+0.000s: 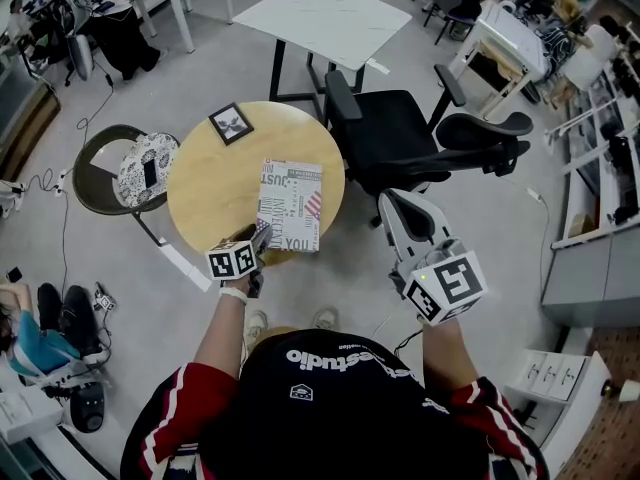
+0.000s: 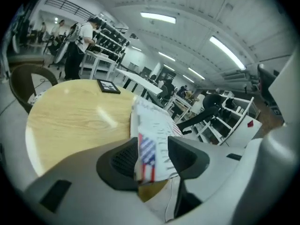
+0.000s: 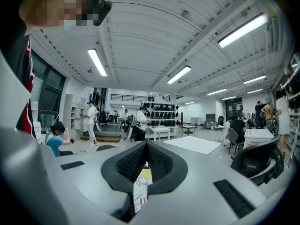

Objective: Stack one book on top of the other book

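Note:
A white book with printed lettering and a flag pattern lies flat on the round wooden table. It rests on a second, yellowish book, of which only a strip shows at the near edge. My left gripper is at the top book's near left corner. In the left gripper view that corner sits between the parted jaws of the left gripper, with the yellow book below it. My right gripper hangs off the table to the right. In the right gripper view the right gripper is shut on nothing.
A small black picture frame lies at the table's far side. A black office chair stands close to the table's right, and a brown chair with a patterned cushion to its left. A white table stands beyond.

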Demonstrator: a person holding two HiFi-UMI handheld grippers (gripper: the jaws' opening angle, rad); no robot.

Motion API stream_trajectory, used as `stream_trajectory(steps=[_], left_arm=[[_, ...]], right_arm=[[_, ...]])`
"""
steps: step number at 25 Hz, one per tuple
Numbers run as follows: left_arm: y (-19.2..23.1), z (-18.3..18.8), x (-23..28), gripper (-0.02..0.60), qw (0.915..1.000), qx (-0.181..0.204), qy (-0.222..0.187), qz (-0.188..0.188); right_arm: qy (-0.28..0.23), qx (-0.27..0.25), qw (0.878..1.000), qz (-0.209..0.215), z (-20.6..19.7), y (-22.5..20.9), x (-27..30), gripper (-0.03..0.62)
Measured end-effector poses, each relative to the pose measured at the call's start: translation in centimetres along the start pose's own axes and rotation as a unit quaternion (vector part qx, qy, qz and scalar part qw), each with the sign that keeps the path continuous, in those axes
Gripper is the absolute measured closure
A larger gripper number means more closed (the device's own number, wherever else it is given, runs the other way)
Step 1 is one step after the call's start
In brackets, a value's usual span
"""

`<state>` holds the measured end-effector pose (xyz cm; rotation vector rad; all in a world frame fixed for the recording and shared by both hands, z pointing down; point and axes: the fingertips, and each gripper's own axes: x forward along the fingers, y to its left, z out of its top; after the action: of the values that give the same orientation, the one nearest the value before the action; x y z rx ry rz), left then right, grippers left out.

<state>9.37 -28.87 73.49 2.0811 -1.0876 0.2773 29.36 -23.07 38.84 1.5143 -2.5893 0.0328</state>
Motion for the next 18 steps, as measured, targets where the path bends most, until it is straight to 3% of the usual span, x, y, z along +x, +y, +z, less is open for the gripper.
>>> stream_trajectory(steps=[11, 18], left_arm=[[-1.7, -0.1, 1.4, 0.377, 0.9982, 0.036, 0.031, -0.036], [-2.5, 2.9, 1.0, 0.379, 0.9972, 0.055, 0.017, -0.048]], right_arm=[[-0.003, 0.004, 1.000, -0.021, 0.5, 0.5, -0.4, 0.566], [-0.012, 0.011, 0.999, -0.046, 1.3, -0.2, -0.9, 0.567]])
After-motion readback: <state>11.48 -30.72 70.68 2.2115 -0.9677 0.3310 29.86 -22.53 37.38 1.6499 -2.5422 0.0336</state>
